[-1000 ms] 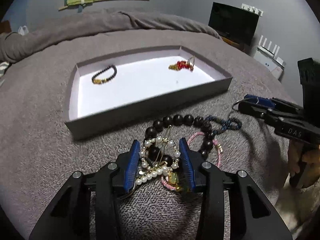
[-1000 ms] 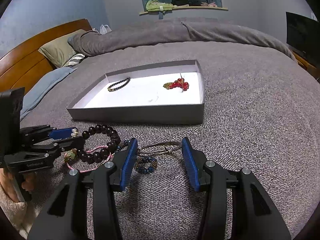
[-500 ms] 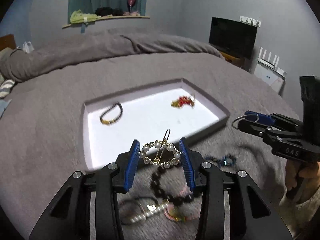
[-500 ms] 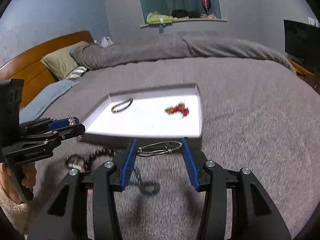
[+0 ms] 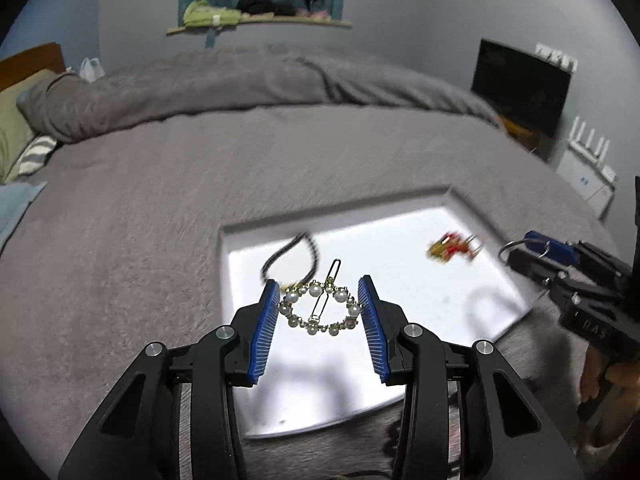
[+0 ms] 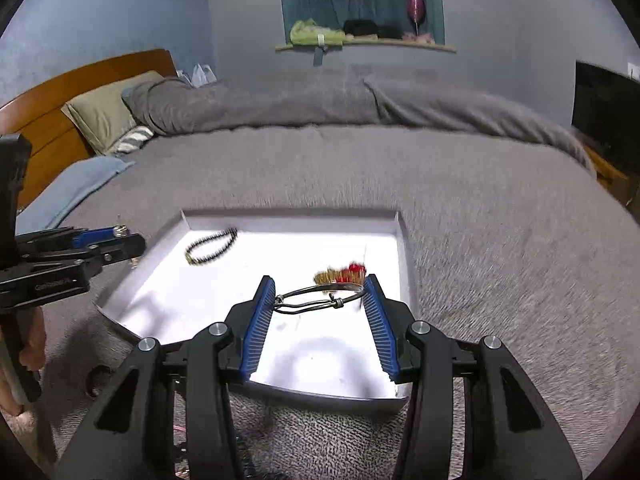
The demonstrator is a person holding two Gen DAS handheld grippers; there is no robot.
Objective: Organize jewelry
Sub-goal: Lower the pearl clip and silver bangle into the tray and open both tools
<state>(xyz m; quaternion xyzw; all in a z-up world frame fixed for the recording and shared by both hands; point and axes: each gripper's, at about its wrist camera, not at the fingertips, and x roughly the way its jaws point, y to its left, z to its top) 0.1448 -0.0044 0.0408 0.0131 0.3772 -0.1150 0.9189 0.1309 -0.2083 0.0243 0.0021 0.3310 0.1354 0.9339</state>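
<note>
Step in hand: I am carrying two pieces over the tray, both ready to set down.

1. Black bead bracelet (image 5: 290,258): small dark beads with a gold-coloured section, limp loop, lying on the white floor in the tray's far left part.

2. Pearl clip (image 5: 320,308): ring of round pearls on gold-coloured wire with a thin metal bar across it. My left gripper (image 5: 319,307) is partly closed on it, blue ribbed pads pressing its two sides, held above the tray's left half.

3. Tray (image 6: 404,248): shallow, rectangular, low grey walls, smooth white floor, resting on the nubby grey blanket (image 6: 500,240).

4. Red cluster (image 6: 344,275): red and gold bits, blurred, lying in the tray's right part; what it is I cannot tell.

5. Wire bangle (image 6: 320,298): thin silver hoop with a wrapped knot. My right gripper (image 6: 320,300) is partly closed across it, hoop spanning pad to pad, above the tray's right half.

Next move, as I judge it: lower each piece to a bare patch of floor away from items 1 and 4, then open the pads gently, since both are light and springy and could skip.
</note>
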